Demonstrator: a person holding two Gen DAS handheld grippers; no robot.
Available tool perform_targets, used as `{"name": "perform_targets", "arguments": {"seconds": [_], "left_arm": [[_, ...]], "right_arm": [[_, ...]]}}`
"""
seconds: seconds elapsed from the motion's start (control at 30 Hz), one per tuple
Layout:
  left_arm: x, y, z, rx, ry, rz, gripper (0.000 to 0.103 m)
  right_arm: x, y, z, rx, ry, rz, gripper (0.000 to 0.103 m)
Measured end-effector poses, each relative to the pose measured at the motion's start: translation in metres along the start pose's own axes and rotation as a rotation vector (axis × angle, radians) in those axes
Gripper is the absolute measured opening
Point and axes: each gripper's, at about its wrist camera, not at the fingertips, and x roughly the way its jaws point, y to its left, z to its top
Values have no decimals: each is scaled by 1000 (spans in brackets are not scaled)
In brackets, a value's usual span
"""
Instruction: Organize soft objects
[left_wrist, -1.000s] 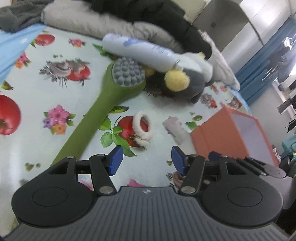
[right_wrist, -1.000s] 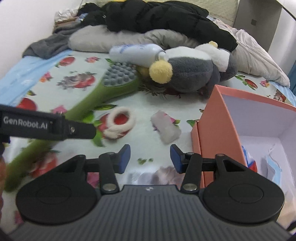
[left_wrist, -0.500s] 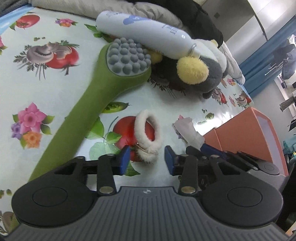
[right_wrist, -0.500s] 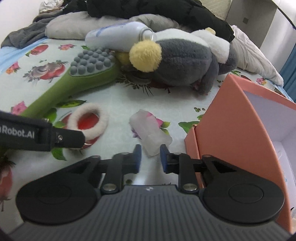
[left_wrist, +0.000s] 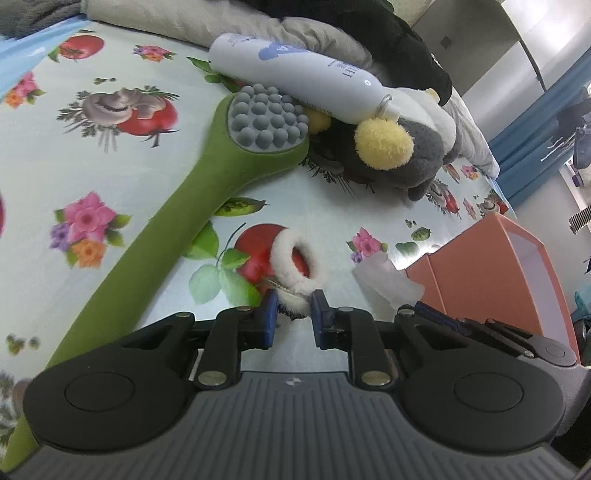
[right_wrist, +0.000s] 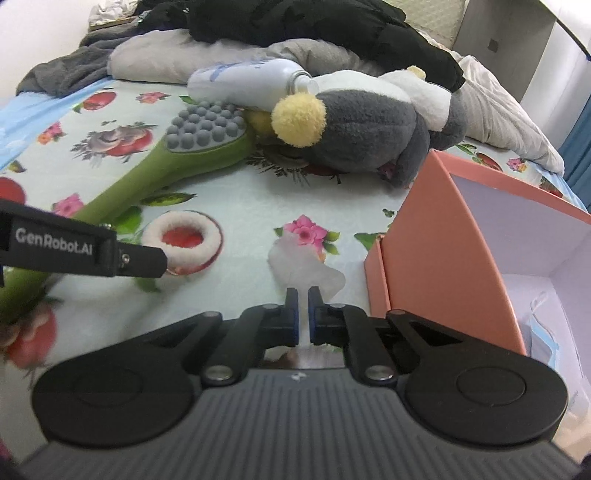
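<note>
A white fluffy hair tie (left_wrist: 319, 266) lies on the flowered bedsheet. My left gripper (left_wrist: 293, 308) is closing on it, and its blue pads pinch the tie's near end. The right wrist view shows the same tie (right_wrist: 184, 221) behind the left gripper's finger (right_wrist: 140, 258). A crumpled, whitish translucent soft piece (right_wrist: 306, 266) lies beside the orange box (right_wrist: 436, 236). My right gripper (right_wrist: 303, 314) is shut on its near edge. In the left wrist view the piece (left_wrist: 384, 280) lies to the right of the tie.
A long green massager (left_wrist: 207, 192) with grey knobs lies to the left. A grey and white plush toy (left_wrist: 406, 155) and a white bottle (left_wrist: 295, 74) lie further back, before a heap of clothes. The orange box holds pale blue items (right_wrist: 550, 332).
Both grippers came down toward the sheet and their jaws narrowed. The left now has the hair tie's end between its pads, and the right has shut on the whitish piece.
</note>
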Motion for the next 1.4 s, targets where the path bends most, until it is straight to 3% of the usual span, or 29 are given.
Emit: {"name": "perform_targets", "arguments": {"seconds": [0.37, 0.73, 0.93, 0.97, 1.0, 1.03, 1.17, 1.23, 1.3, 1.4], "left_arm": [[-71, -8, -49, -21, -9, 51, 23], [-143, -11, -137, -57, 11, 92, 23], [-163, -3, -171, -80, 49, 77, 24], [-164, -2, -174, -77, 55, 71, 31], [-165, -1, -176, -69, 61, 74, 47], [-164, -2, -178, -59, 69, 80, 53], [-164, 0, -181, -23, 85, 84, 57], [-164, 0, -181, -2, 93, 81, 57], [-163, 0, -181, 16, 96, 81, 57], [-161, -1, -179, 37, 95, 78, 57]], "right_arm": [[-69, 8, -36, -21, -11, 20, 6], [-138, 10, -91, 26, -15, 31, 3], [-150, 11, -111, 53, 4, 91, 4], [-150, 11, -111, 50, 3, 110, 5], [-150, 11, -111, 46, -1, 126, 5], [-150, 12, -109, 39, -2, 138, 6], [-141, 11, -100, 16, 12, 158, 8], [-132, 9, -95, 22, 27, 145, 41], [-126, 5, -90, 36, 21, 146, 48], [-112, 0, -81, 40, 34, 148, 48]]}}
